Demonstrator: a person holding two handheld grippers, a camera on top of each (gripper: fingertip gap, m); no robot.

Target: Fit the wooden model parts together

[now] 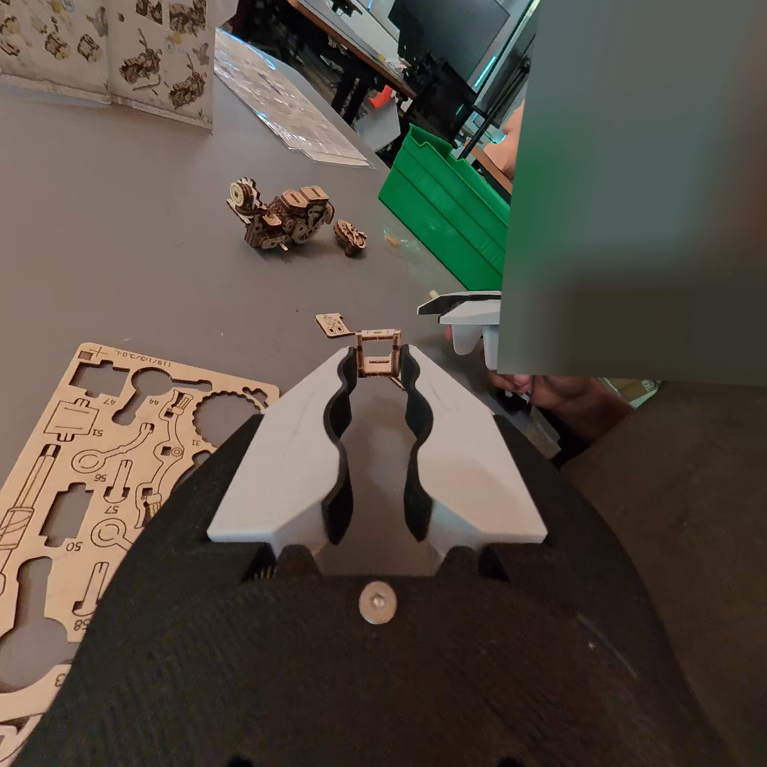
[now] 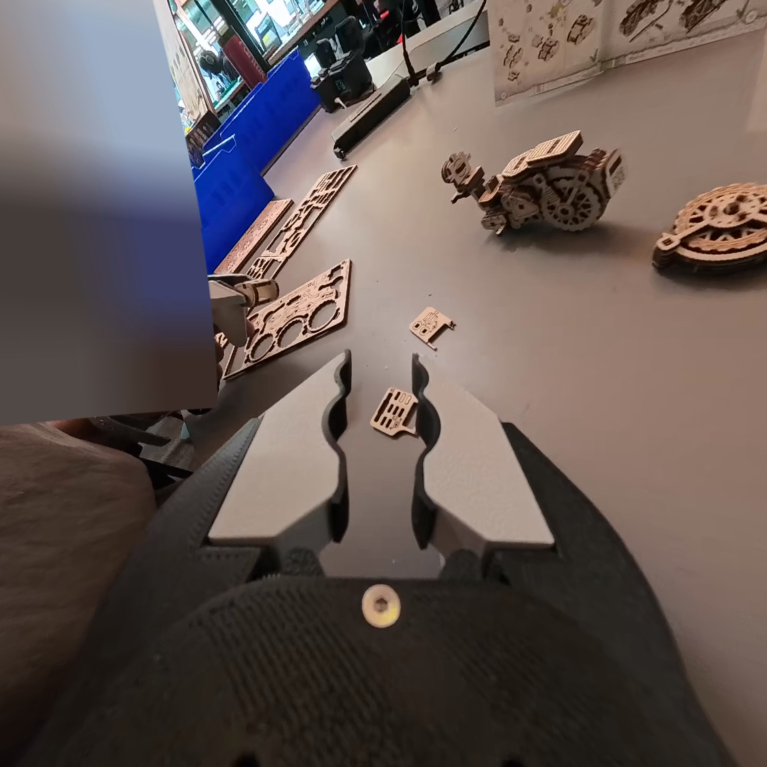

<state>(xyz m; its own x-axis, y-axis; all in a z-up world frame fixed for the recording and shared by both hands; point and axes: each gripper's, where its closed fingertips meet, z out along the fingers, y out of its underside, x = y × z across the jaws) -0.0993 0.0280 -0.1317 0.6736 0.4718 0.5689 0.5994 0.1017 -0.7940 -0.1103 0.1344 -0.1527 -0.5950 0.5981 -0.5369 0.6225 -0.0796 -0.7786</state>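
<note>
My left gripper (image 1: 378, 357) is shut on a small wooden frame assembly (image 1: 378, 352), held just above the grey table (image 1: 145, 249). A small flat wooden piece (image 1: 332, 325) lies just beyond it. My right gripper (image 2: 381, 363) is open and empty, low over the table, with a slotted flat wooden piece (image 2: 393, 411) lying between its fingers. Another flat piece (image 2: 429, 326) lies just ahead. The half-built wooden motorcycle model (image 1: 282, 218) (image 2: 535, 189) stands farther out, with a wooden wheel part (image 1: 350, 236) (image 2: 716, 234) beside it.
A punched wooden parts sheet (image 1: 103, 456) lies at left of the left gripper; more sheets (image 2: 299, 319) lie left of the right gripper. Instruction pages (image 1: 103, 54) stand at the back. A green bin (image 1: 448, 211) and a blue bin (image 2: 257, 137) stand at the table's edges. Left tips to right tips: about 12 cm.
</note>
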